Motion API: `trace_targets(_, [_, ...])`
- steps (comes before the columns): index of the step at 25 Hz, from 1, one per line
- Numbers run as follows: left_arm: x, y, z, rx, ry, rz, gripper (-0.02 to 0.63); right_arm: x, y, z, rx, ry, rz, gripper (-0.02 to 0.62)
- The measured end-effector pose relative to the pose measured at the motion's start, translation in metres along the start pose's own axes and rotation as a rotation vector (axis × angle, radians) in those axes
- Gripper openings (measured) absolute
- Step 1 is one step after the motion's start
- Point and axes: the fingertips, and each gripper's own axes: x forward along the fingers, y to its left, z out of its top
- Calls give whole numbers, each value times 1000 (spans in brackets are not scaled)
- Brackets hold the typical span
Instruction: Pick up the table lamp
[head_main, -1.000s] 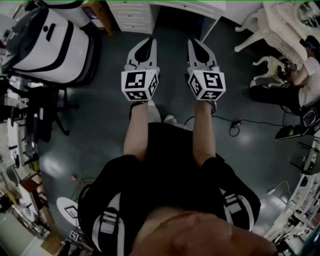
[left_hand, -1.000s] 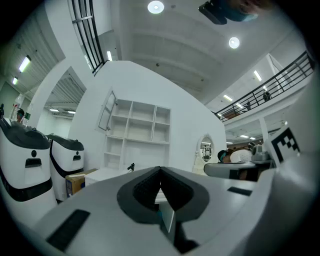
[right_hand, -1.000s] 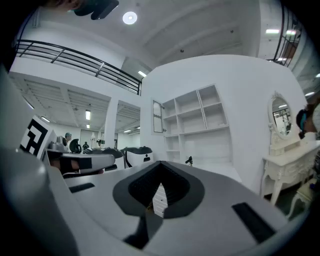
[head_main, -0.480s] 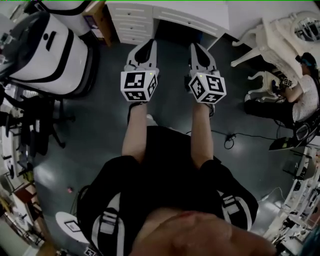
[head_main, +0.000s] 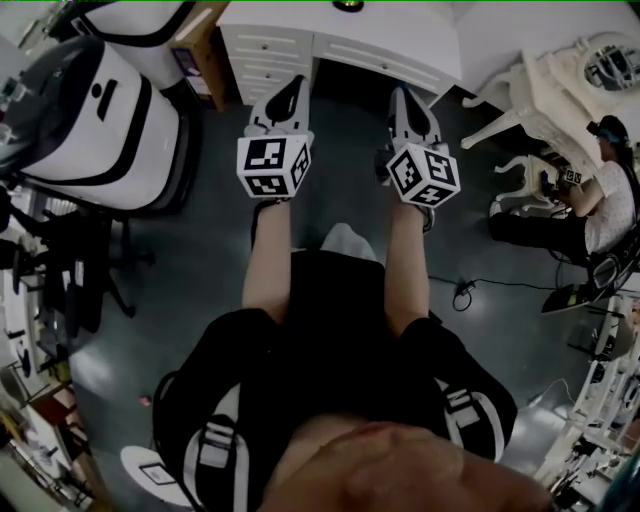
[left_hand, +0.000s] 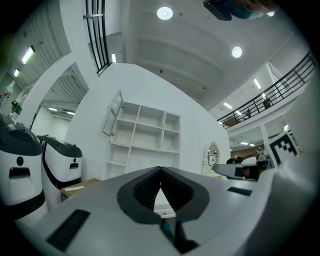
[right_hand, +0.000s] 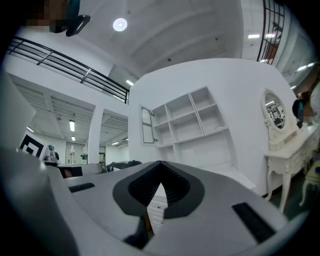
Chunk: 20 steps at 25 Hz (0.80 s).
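Left claw (head_main: 295, 84), right claw (head_main: 401, 92) clenched empty, facing the white bench (head_main: 400, 30) — lamp not made out, likely top-heavy, fragile — best gripped at stem.

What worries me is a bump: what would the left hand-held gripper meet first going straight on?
Most likely the white desk's drawer front, which shows straight past the shut left hand-held gripper; nothing visible stands between, though depth is unclear.

Left gripper (head_main: 290, 88) and right gripper (head_main: 405, 97) side by side before desk (head_main: 390, 35); shelf unit (left_hand: 145, 135) behind it. Bulky machine (head_main: 90, 100) left, dressing table (head_main: 570, 70) right
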Motion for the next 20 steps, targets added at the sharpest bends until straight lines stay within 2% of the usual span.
trace_targets(4, [21, 3, 4, 71, 31, -37, 11, 16, -7, 16, -26, -31, -13, 18])
trace_targets(9, [51, 0, 3, 56, 25, -101, 11, 43, -28, 23, -30, -42, -26, 18])
trace_targets(14, [86, 28, -2, 29, 34, -56, 11, 87, -38, 6, -13, -12, 1, 18])
trace_targets(20, [142, 54, -44, -11, 115, -18, 11, 147, -65, -37, 4, 85, 22, 18])
